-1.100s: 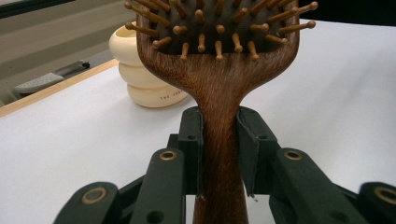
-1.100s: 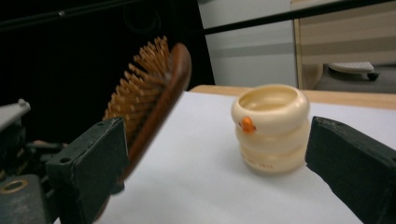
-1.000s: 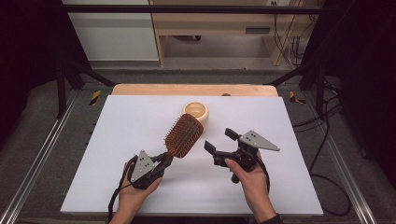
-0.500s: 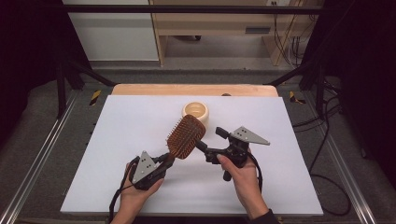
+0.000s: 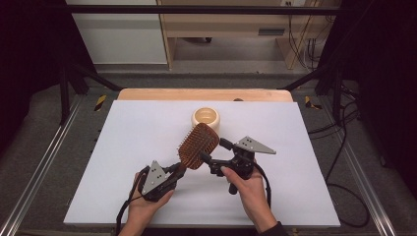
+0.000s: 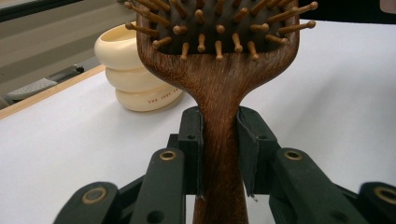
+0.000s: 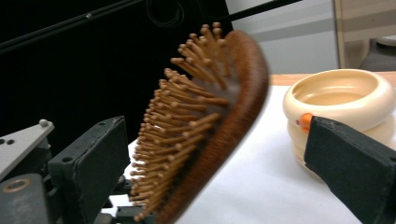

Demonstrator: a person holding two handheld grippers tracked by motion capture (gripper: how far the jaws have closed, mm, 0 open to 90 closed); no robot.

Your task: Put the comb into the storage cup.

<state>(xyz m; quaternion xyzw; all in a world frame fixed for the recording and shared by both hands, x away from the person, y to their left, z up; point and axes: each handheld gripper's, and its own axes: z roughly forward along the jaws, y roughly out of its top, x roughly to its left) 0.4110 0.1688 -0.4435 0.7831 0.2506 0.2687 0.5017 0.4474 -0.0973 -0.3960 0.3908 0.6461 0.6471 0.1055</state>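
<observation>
Tabletop (image 5: 123, 147), white. Wooden paddle hairbrush (image 5: 198, 145) held above middle, near cream ribbed bowl (image 5: 206, 117) toward far edge. Left claw (image 5: 177, 169) clamped on handle. Right claw (image 5: 212, 156) wide, straddling brush head (bristles face one pad): centre pads on head's edges before closing; left grip stays firm.

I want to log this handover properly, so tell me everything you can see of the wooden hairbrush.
The hairbrush is a paddle brush of dark brown wood, with a broad rounded head, a dark pad set with wooden ball-tipped pins, and a narrow handle. It is held clear of the white table, head tilted up toward the cream bowl. The left gripper is clamped on its handle just below the head. The right gripper has its open jaws on either side of the head, bristles facing one pad, not touching.
</observation>
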